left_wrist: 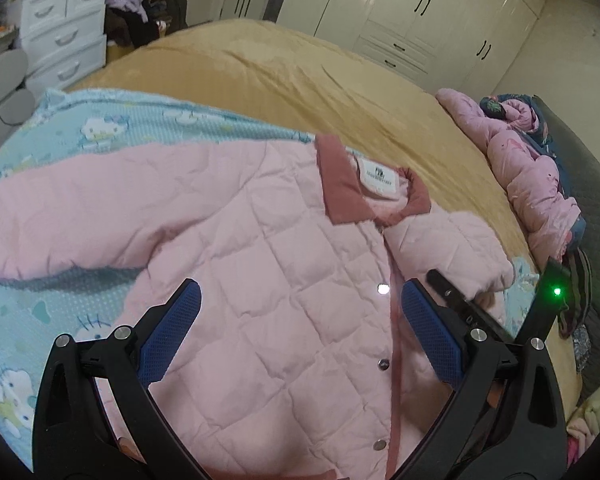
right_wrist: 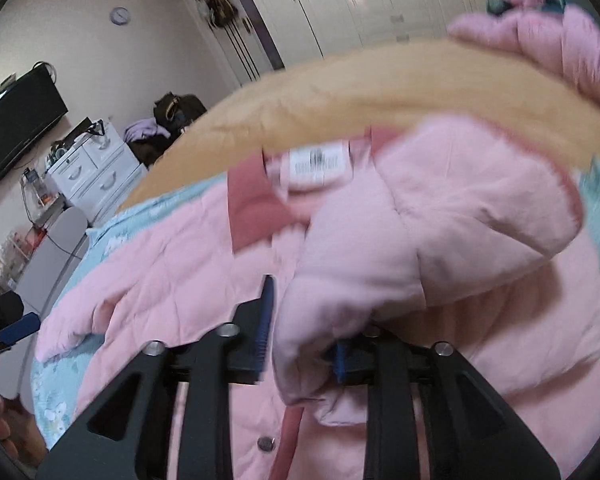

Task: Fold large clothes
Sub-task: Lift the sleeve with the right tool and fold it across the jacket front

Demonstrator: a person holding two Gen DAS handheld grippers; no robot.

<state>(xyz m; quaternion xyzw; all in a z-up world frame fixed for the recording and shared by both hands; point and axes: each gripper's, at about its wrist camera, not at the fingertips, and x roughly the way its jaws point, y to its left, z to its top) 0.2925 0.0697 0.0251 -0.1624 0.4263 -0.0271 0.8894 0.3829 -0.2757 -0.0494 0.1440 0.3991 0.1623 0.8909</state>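
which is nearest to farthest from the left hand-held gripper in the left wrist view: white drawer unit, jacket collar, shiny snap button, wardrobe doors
From the left hand-held gripper:
1. Shiny snap button, between the fingers, right of middle.
2. Jacket collar, ahead on the pink jacket.
3. White drawer unit far left and wardrobe doors far right: both beyond the bed, too close to call.

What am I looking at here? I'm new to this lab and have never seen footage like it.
A person holds a two-finger gripper in each hand, each with a fisheye camera looking along its fingers. In the left camera's picture, the left gripper hovers open over a pink quilted jacket spread on a blue cartoon-print sheet on a bed. In the right camera's blurred picture, the right gripper is closed on the jacket's sleeve, lifting it across the front.
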